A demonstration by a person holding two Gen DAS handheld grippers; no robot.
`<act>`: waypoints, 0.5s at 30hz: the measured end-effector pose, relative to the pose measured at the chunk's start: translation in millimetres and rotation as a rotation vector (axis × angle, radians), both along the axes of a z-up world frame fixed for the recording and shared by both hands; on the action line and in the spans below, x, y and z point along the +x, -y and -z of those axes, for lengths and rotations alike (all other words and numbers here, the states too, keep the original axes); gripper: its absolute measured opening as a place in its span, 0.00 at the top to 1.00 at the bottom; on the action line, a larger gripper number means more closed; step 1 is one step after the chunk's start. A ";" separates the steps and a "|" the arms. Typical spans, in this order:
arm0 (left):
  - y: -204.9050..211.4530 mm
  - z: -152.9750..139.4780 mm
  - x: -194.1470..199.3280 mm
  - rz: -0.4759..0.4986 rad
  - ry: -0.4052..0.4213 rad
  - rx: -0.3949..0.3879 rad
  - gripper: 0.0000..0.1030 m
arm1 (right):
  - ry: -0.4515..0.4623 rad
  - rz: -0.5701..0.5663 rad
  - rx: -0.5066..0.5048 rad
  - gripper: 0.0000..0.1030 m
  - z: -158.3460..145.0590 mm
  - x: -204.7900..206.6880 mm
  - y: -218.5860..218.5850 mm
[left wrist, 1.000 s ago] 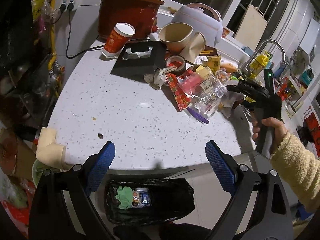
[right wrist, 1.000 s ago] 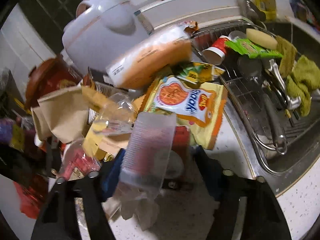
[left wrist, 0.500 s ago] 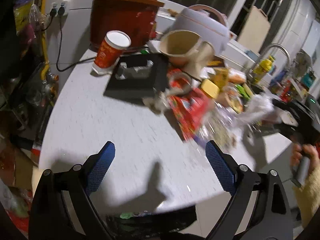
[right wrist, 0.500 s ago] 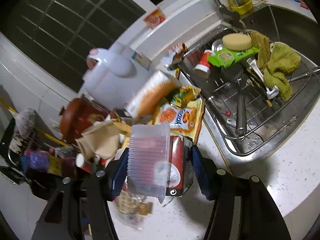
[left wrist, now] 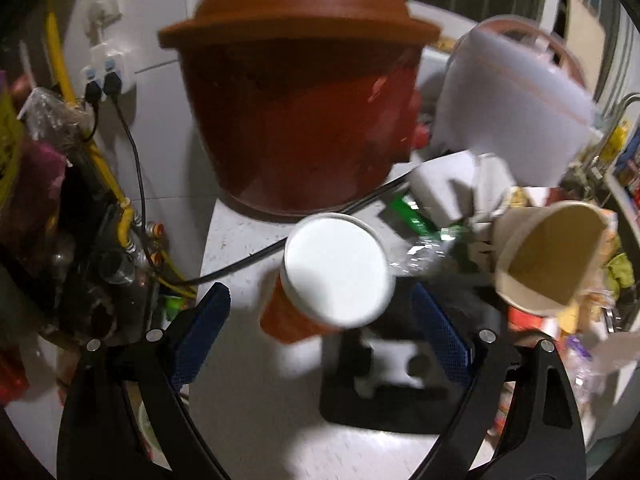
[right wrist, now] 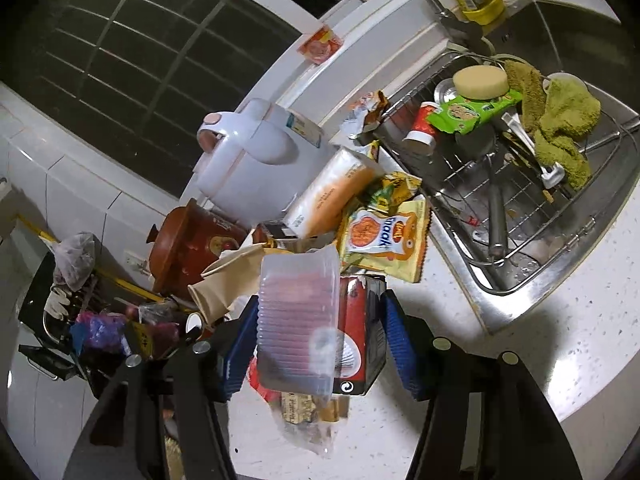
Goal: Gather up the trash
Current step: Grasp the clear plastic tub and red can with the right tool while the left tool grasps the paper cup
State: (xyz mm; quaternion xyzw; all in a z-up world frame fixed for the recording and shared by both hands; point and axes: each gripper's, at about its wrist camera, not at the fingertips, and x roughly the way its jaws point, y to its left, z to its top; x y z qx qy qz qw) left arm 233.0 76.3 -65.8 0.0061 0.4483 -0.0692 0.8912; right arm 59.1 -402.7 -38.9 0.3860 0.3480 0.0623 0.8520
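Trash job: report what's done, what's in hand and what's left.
Done: nothing that these views can confirm; no bin shows. In hand: the right gripper clamps a clear tub and a red carton, lifted off the counter. The left gripper is open around the red cup, not yet pinching it. Left: snack packets, the paper bowl and wrappers beside the sink.

Ahead of me, upper centre, stands a brown clay pot (left wrist: pixel 296 92), with a white rice cooker (left wrist: pixel 516 100) at upper right. My other view shows a sponge (right wrist: pixel 480 82) and green cloth (right wrist: pixel 560 128) in the sink rack (right wrist: pixel 532 216), upper right.
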 end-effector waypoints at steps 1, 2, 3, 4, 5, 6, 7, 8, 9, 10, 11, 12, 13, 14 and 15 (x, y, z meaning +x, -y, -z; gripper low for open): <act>-0.7 3.6 5.5 0.000 -0.007 -0.008 0.14 | 0.000 -0.002 0.001 0.43 -0.8 -0.1 -1.6; -2.1 6.7 8.9 0.000 -0.008 -0.026 0.26 | -0.001 -0.001 0.004 0.43 -1.4 -0.7 -2.2; -3.7 7.5 10.6 0.004 -0.017 -0.043 0.46 | -0.001 0.000 0.007 0.43 -2.7 -1.4 -3.1; -4.6 8.2 11.5 0.003 -0.027 -0.056 0.49 | 0.001 0.000 0.009 0.43 -3.7 -1.9 -3.2; -6.7 6.5 8.5 0.006 -0.017 -0.072 0.54 | 0.007 0.002 0.011 0.43 -6.0 -3.1 -3.2; -7.5 4.4 7.8 0.014 -0.008 -0.082 0.54 | 0.017 0.005 0.012 0.43 -9.1 -4.1 -2.8; -9.0 1.5 5.4 0.021 -0.001 -0.091 0.54 | 0.025 0.006 0.014 0.43 -12.1 -4.9 -1.9; -9.8 -2.8 2.1 0.028 0.006 -0.101 0.55 | 0.036 0.007 0.016 0.43 -16.1 -5.1 -1.4; -11.3 -11.6 -4.2 0.042 0.026 -0.122 0.55 | 0.048 0.007 0.013 0.43 -20.5 -5.4 -0.9; -12.2 -19.4 -9.3 0.052 0.041 -0.140 0.55 | 0.062 0.005 0.003 0.43 -26.8 -5.7 -1.6; -15.2 -31.8 -18.2 0.062 0.066 -0.169 0.55 | 0.077 0.001 -0.007 0.43 -33.0 -5.6 -2.8; -16.4 -40.8 -25.1 0.072 0.087 -0.190 0.55 | 0.091 -0.005 -0.015 0.43 -39.4 -5.2 -4.5; -18.2 -51.5 -32.2 0.084 0.111 -0.213 0.55 | 0.101 -0.009 -0.019 0.43 -43.9 -5.0 -5.4; -20.1 -61.9 -39.9 0.092 0.130 -0.238 0.55 | 0.113 -0.017 -0.021 0.43 -49.5 -5.0 -6.7; -23.5 -75.2 -50.6 0.107 0.156 -0.279 0.55 | 0.125 -0.029 -0.020 0.43 -54.9 -5.3 -8.3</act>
